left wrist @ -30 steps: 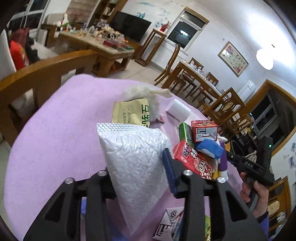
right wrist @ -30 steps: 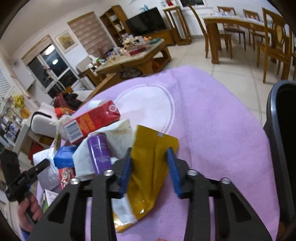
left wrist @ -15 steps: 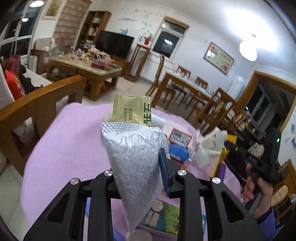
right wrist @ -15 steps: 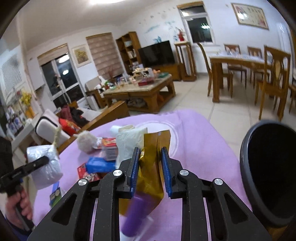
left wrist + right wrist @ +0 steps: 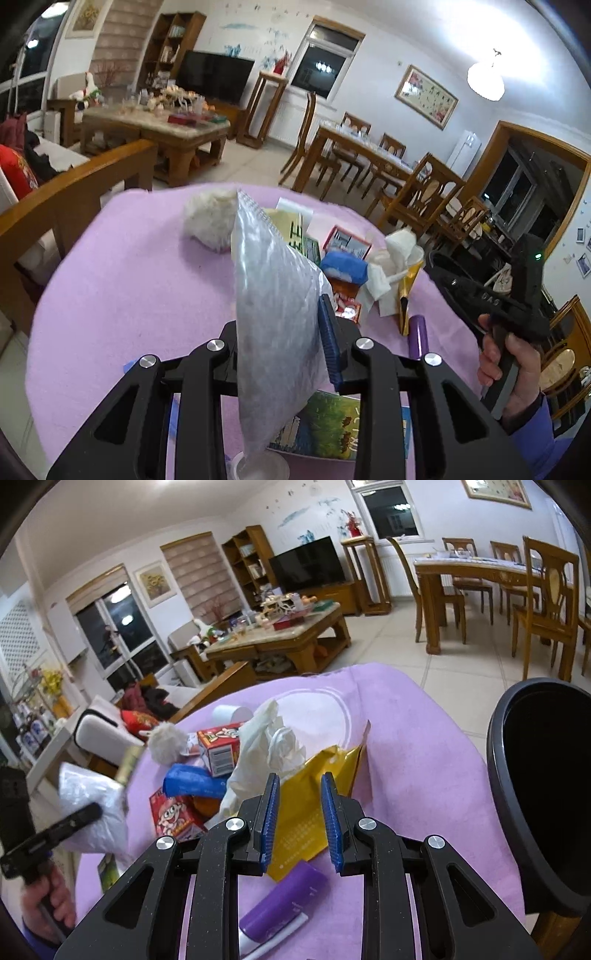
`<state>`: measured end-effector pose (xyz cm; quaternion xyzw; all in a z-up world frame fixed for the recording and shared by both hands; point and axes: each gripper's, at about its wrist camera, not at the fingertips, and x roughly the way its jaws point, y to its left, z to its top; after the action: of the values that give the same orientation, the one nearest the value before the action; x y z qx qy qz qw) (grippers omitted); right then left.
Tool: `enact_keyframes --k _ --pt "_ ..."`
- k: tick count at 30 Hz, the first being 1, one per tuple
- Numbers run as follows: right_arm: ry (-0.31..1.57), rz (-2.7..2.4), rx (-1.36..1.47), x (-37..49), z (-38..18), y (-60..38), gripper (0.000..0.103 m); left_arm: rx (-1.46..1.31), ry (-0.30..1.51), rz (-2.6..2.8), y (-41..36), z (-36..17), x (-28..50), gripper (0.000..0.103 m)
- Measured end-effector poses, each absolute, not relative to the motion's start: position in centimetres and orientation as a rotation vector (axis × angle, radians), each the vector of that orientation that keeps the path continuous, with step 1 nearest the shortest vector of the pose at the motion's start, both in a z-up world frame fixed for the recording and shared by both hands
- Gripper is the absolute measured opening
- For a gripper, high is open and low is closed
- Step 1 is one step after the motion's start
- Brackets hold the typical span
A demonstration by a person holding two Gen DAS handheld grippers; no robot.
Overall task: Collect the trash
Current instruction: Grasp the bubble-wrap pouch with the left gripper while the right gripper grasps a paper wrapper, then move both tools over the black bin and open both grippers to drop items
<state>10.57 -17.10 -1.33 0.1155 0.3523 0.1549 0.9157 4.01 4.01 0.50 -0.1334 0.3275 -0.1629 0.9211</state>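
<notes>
silver bag (image 5: 273, 295) between jaws, gold wrapper (image 5: 314, 794) too

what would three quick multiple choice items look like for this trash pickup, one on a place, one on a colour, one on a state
1. Where is the black bin in the right wrist view?
A. right of the table
B. on the table
C. behind the television

2. What colour is the tablecloth?
A. green
B. lilac
C. white

3. What is between the pads of the left tool?
A. nothing
B. a red carton
C. the silver bag

Key: 1 A, its rim stands past the cloth's right edge. 2 B, the cloth is pale purple in both views. 3 C, the bag stands clamped between the pads.
</notes>
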Motion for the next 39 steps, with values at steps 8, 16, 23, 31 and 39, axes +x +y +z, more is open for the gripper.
enact_keyframes --k 8,16,23,31,39 --pt "0.726 0.538 0.291 10.3 1.4 -13.6 0.060 -0.167 0.637 -0.408 2.4 0.6 3.0 0.031" --pt "0.902 0.776 0.369 13.5 0.9 -7.6 0.063 -0.112 0.593 -0.526 0.9 0.3 1.9 0.031" --pt "0.894 0.789 0.438 13.5 0.7 -7.2 0.004 -0.134 0.589 -0.537 1.5 -0.2 2.2 0.031" --pt "0.669 0.648 0.452 11.9 4.5 -11.8 0.004 -0.212 0.583 -0.503 2.8 0.0 3.2 0.026" --pt "0.518 0.570 0.424 8.6 7.2 -17.9 0.004 -0.182 0.545 -0.524 -0.1 2.4 3.7 0.024"
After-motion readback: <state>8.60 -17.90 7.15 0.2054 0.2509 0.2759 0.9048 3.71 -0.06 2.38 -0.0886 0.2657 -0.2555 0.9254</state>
